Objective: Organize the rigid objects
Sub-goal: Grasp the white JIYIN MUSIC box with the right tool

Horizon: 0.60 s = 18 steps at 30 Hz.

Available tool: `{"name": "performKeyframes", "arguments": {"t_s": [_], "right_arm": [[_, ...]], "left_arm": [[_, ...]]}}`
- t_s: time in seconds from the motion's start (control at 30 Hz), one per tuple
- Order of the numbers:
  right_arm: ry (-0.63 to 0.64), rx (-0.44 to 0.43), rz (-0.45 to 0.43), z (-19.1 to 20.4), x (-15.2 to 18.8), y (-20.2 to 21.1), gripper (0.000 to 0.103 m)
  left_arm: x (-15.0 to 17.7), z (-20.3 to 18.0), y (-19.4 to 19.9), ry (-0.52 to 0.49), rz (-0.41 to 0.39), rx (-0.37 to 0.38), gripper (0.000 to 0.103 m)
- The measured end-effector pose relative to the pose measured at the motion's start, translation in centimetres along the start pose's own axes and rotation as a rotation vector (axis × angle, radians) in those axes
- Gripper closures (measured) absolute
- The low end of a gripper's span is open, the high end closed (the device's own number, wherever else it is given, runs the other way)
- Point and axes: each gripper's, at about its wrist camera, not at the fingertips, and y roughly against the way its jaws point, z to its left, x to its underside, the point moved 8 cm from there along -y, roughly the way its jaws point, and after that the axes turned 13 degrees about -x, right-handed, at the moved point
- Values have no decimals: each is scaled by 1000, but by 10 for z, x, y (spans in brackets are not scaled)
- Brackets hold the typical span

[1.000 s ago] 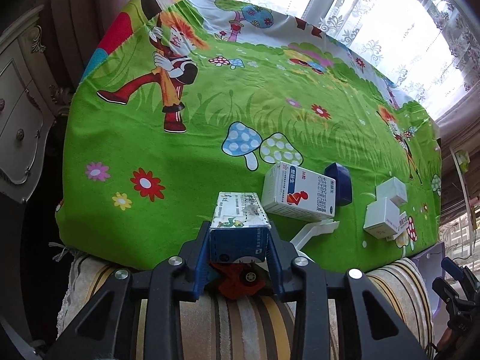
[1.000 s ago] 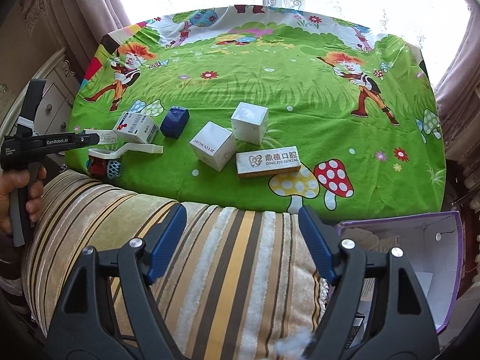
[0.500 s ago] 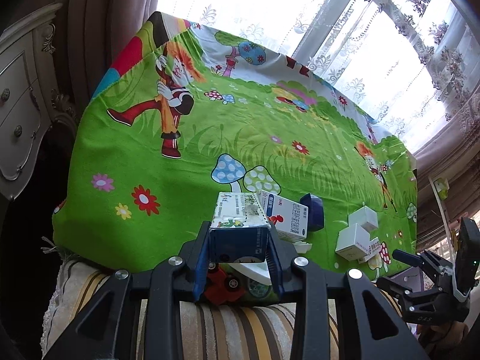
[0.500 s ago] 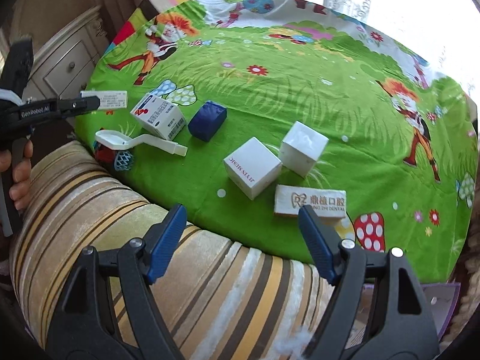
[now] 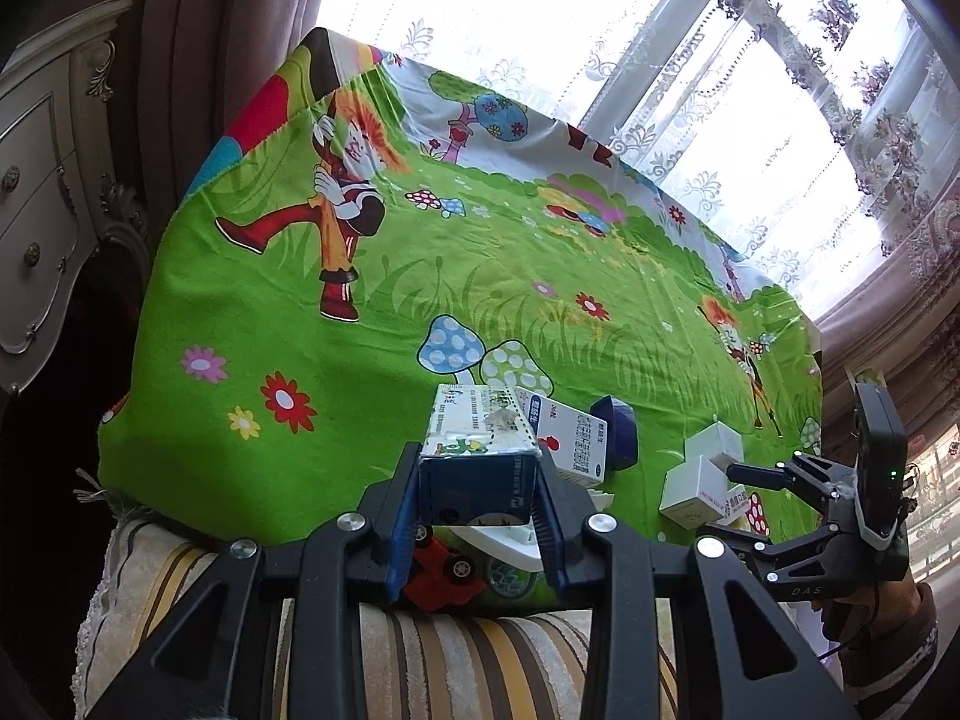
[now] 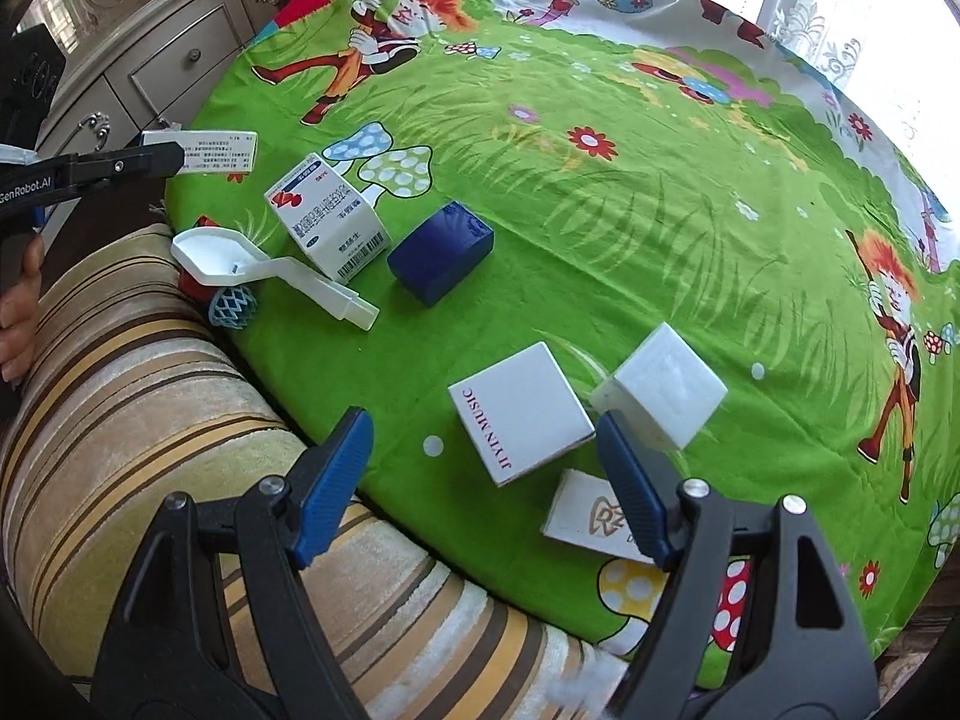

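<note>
Above green cloth [image 6: 630,192], box-laden left tool [image 5: 478,495].

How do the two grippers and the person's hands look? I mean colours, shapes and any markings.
Both the left gripper and the right gripper have black angular frames with triangular cut-outs, silver screws and ribbed blue finger pads. The left one's side reads "GenRobot.AI" in white. The right one's body shows "DAS" and a green light. Bare fingers grip a handle.

red toy car [image 5: 441,579]: mostly hidden beneath the white scoop [image 6: 240,255] | logo box [image 6: 591,519]: partly covered by right gripper [image 6: 489,486] finger
</note>
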Motion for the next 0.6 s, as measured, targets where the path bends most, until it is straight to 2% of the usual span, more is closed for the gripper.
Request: {"name": "performKeyframes", "arguments": {"t_s": [0.13, 0.2, 0.27, 0.3, 0.6], "right_arm": [[-20, -7, 8, -7, -2, -8, 24], [-32, -13, 4, -7, -3, -10, 29], [-50, -21, 10, -6, -2, -13, 49], [-63, -24, 16, -7, -1, -15, 52], [-167, -45, -74, 1, 1, 4, 53]], "left_arm": [[0, -1, 0, 0, -1, 3, 68], [0, -1, 0, 0, -1, 2, 68], [0, -1, 1, -2, -3, 4, 68], [0, -1, 1, -3, -4, 4, 68], [2, -9, 10, -16, -20, 15, 68]]}}
